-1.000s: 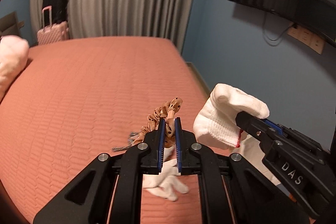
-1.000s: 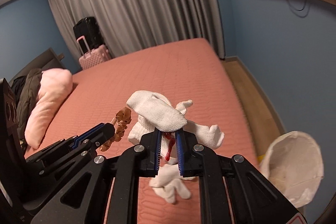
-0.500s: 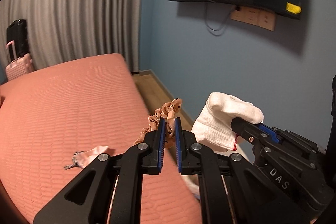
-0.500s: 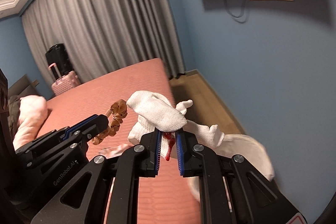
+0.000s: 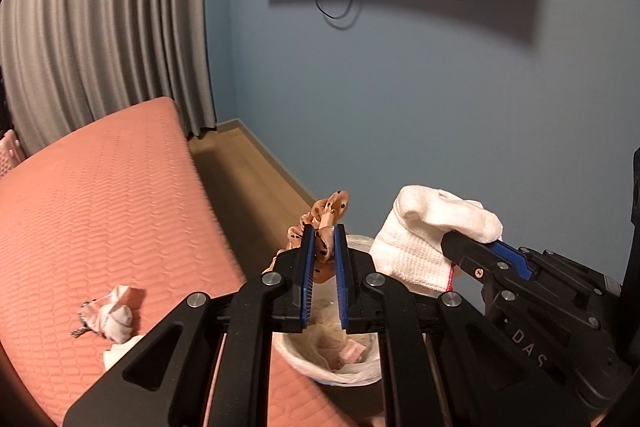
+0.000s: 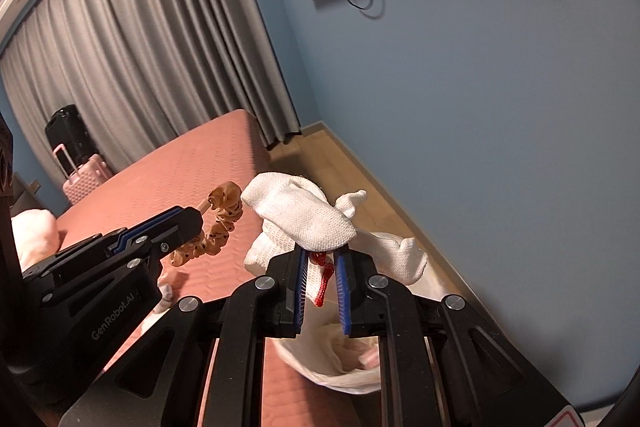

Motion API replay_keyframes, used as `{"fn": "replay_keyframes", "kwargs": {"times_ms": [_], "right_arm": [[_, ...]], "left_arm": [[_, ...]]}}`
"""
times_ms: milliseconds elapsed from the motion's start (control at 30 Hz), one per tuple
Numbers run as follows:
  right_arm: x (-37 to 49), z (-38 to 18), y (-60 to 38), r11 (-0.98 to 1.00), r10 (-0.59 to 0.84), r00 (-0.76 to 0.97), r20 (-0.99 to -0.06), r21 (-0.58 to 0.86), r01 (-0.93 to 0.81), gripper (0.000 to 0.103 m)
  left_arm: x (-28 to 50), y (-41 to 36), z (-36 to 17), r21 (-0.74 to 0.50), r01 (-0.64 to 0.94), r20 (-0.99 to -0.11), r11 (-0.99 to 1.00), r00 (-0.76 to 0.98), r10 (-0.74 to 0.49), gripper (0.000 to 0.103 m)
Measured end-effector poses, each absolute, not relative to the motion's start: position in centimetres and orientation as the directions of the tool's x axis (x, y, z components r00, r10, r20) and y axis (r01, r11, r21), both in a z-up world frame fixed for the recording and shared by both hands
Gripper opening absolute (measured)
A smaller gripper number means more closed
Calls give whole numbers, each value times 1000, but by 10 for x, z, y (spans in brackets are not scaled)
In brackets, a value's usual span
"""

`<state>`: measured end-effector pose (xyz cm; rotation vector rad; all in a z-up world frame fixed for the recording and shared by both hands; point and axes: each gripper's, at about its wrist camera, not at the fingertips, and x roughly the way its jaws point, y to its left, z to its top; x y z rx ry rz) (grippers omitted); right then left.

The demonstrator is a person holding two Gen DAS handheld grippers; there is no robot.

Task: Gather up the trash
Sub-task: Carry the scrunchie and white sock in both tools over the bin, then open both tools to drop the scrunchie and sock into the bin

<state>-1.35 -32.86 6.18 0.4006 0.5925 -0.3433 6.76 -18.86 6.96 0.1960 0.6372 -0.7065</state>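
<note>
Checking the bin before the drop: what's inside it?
Inside the bin, a white liner and pinkish scraps show. The left gripper and right gripper cover the rest.

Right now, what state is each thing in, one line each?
left gripper: shut on the scrunchie.
right gripper: shut on the white gloves.
scrunchie: held up in the air.
white gloves: bunched, held above the bin.
trash bin: open, lined, some trash inside.
crumpled sock: lying on the bed.
</note>
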Motion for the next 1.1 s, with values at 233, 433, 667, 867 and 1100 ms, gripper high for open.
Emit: {"fn": "replay_keyframes", "kwargs": {"times_ms": [233, 433, 667, 867, 1100], "right_arm": [[-20, 43, -348, 851, -204, 758, -620, 271, 451, 12], [-19, 31, -357, 841, -207, 745, -634, 274, 467, 12], [-8, 28, -357, 841, -200, 740, -643, 275, 467, 12], [-8, 26, -354, 846, -196, 740, -643, 271, 460, 14], [-5, 22, -348, 857, -194, 739, -645, 256, 448, 17]], "left_arm": [[67, -211, 50, -37, 678, -631, 734, 553, -544, 11], [73, -221, 38, -55, 675, -658, 736, 530, -535, 19], [74, -218, 38, -32, 644, -628, 764, 582, -516, 63], [78, -214, 40, -37, 627, -630, 778, 590, -506, 64], [77, -204, 42, -49, 603, -626, 796, 602, -495, 64]]}}
